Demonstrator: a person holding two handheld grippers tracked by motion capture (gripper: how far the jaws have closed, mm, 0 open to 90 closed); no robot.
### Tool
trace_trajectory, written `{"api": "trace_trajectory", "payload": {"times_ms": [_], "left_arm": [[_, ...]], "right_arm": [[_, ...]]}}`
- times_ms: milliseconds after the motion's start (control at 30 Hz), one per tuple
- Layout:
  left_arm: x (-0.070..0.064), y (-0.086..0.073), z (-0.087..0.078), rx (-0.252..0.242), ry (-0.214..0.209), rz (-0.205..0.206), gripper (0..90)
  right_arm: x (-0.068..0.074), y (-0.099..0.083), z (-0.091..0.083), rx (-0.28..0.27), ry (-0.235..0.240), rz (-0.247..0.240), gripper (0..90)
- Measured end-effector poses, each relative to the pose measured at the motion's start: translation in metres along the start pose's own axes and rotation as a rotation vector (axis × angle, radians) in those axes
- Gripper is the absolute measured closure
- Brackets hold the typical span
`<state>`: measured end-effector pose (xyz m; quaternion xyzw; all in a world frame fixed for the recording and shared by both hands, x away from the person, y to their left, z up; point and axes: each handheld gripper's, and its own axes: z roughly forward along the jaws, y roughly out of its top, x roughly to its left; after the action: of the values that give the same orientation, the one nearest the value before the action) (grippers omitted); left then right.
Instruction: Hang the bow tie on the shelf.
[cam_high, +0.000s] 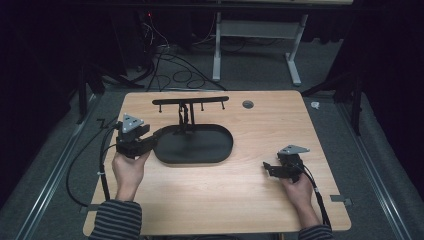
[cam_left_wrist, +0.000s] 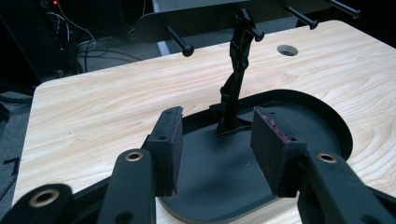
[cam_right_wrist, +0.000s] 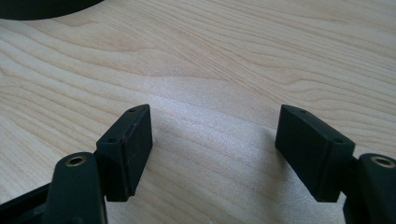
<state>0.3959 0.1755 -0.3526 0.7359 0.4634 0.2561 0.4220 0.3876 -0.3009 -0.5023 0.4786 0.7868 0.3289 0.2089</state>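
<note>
A black stand sits at the table's middle back. It has a flat oval base (cam_high: 200, 147) (cam_left_wrist: 299, 116), a thin upright post (cam_high: 184, 117) (cam_left_wrist: 236, 79) and a crossbar (cam_high: 190, 101) (cam_left_wrist: 205, 18) with several pegs. My left gripper (cam_high: 159, 134) (cam_left_wrist: 215, 128) is open, and its pads (cam_left_wrist: 170, 144) hang just over the base's left end with nothing between them. My right gripper (cam_high: 266, 166) (cam_right_wrist: 215, 123) is open low over bare wood at the right front, pointing left. A sliver of the base (cam_right_wrist: 42, 7) shows far ahead of it.
The wooden table (cam_high: 260, 200) has a round cable hole (cam_high: 248, 104) (cam_left_wrist: 287, 50) near its back edge. Cables (cam_high: 175, 70) and a white desk frame (cam_high: 220, 45) lie on the floor behind. A metal rail (cam_high: 50, 175) runs along the left.
</note>
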Motion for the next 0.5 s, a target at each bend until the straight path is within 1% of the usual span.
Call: {"api": "trace_trajectory", "payload": {"times_ms": [133, 267, 500], "left_arm": [[-0.001, -0.004, 0.0, -0.007, -0.002, -0.013, 54.2], [-0.003, -0.008, -0.002, -0.011, 0.0, -0.013, 54.2], [-0.004, -0.012, -0.004, -0.011, 0.0, -0.019, 54.0]], "right_arm": [[0.0, 0.0, 0.0, 0.0, 0.0, 0.0, 28.4], [0.0, 0.0, 0.0, 0.0, 0.0, 0.0, 28.4], [0.0, 0.0, 0.0, 0.0, 0.0, 0.001, 28.4]]}}
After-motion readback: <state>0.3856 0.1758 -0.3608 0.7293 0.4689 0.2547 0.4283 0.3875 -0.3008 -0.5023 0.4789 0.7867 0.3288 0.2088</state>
